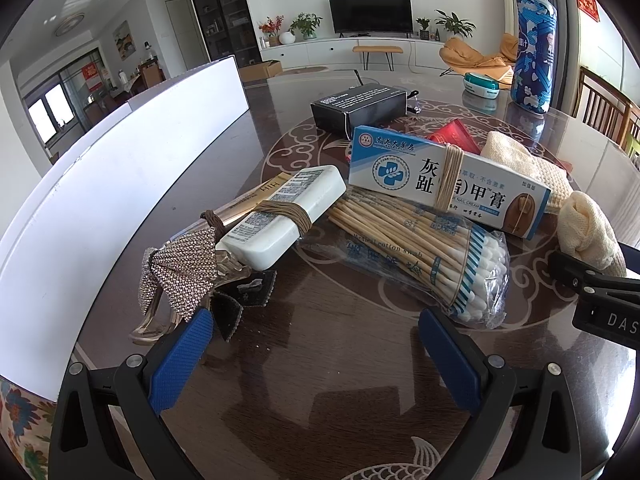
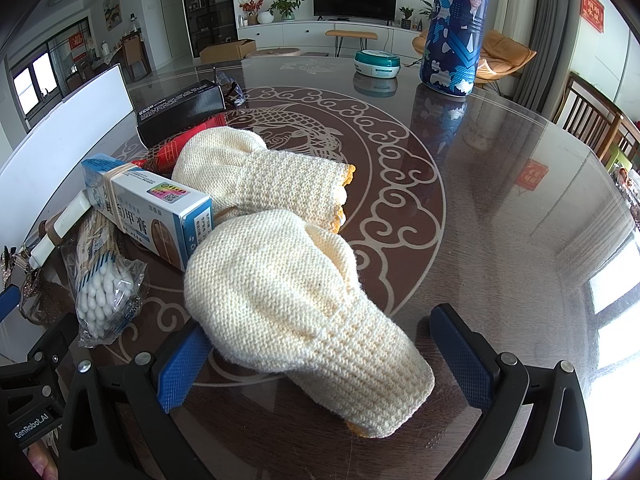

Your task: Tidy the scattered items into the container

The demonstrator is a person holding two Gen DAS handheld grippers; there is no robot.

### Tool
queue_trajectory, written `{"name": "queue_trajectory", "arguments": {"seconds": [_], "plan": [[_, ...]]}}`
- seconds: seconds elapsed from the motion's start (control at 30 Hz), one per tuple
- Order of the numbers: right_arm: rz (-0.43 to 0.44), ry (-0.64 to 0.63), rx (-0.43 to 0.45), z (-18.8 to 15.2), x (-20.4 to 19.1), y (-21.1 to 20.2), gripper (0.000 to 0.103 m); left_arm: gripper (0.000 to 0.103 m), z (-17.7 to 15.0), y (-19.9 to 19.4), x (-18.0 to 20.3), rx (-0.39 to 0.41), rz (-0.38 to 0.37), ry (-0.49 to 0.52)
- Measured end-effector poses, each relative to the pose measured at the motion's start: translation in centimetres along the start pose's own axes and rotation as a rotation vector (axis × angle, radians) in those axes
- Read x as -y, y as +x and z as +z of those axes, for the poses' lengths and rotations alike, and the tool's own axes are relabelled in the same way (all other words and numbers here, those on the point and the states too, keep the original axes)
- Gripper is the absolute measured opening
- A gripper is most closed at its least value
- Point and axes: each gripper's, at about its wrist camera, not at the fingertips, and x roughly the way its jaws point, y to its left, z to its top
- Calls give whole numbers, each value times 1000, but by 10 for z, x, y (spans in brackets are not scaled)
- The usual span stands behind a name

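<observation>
Clutter sits in one heap on the dark round glass-topped table [image 2: 500,184]: a blue-and-white cardboard box [image 1: 444,178], a clear bag of wooden cotton swabs [image 1: 424,252] and two cream knitted gloves [image 2: 296,312]. Bare tabletop stretches to the far right edge, and the tall white container wall [image 1: 120,184] stands left of the heap. The left gripper [image 1: 316,354] is spread wide over bare table, and the right gripper [image 2: 324,360] is spread wide around the nearest glove.

Both wrist views low, close over table [image 1: 320,360], sharing nail-cream box [image 1: 448,178].
</observation>
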Motion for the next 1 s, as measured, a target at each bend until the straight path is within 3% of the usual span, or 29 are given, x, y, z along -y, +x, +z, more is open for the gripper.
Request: {"name": "queue_trajectory", "arguments": {"seconds": [0.63,1.0], "plan": [[0,0,0,0,0,0,103,103,1,3,1,-20,-3,8],[0,0,0,0,0,0,103,103,-2,-8,2,50,-5,11]]}}
